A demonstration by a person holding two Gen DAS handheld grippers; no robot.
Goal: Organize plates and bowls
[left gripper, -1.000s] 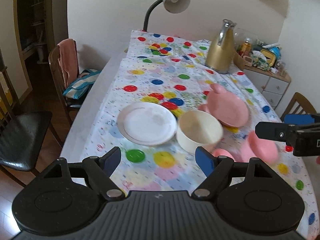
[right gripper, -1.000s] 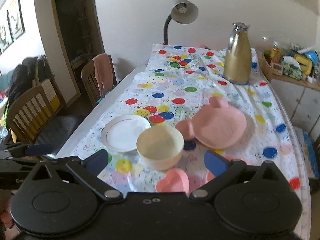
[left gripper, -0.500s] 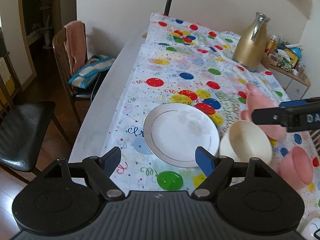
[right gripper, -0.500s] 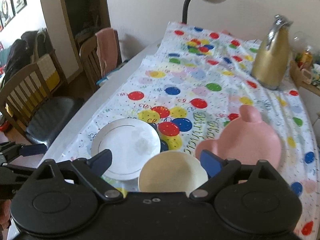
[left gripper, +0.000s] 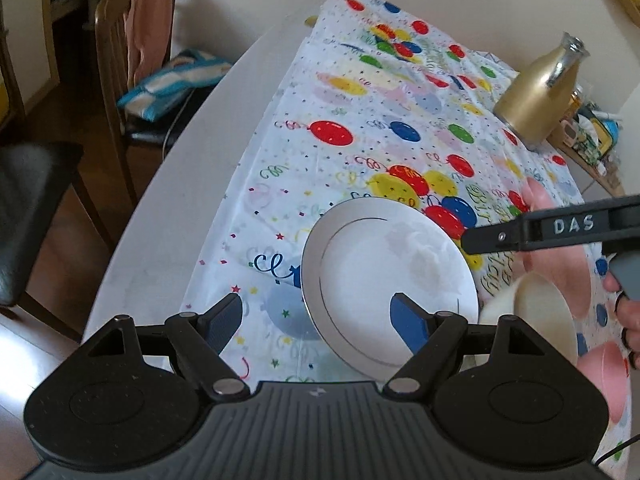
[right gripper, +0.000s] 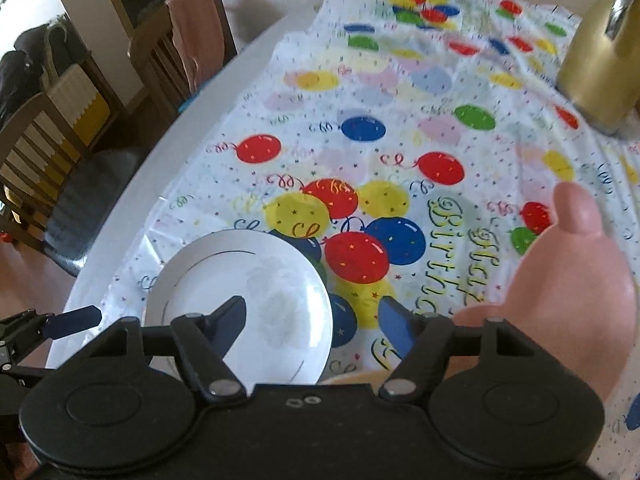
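A white plate [left gripper: 384, 280] with a thin silver ring lies on the balloon tablecloth [left gripper: 360, 140]. My left gripper [left gripper: 316, 320] hovers open over its near-left rim, one pad above the plate and one above the cloth. My right gripper [right gripper: 316, 320] hangs over the white plate's [right gripper: 240, 288] right rim. Its jaws are closing, the rim lies between them, and the pads do not press on it. A cream bowl [left gripper: 540, 312] and a pink bowl [left gripper: 604, 372] sit to the right. A pink bear-shaped plate [right gripper: 560, 280] lies beyond.
A gold jug [left gripper: 536, 96] stands at the far right of the table. Wooden chairs [right gripper: 52, 152] line the left side, one draped with a pink towel [left gripper: 150, 28]. A cluttered cabinet [left gripper: 588, 140] is behind the jug. A hand [left gripper: 628, 312] holds the right gripper.
Both grippers have come forward and down toward the white plate, which now looms larger. The right jaws have narrowed. The cream bowl has slipped almost out of the right wrist view.
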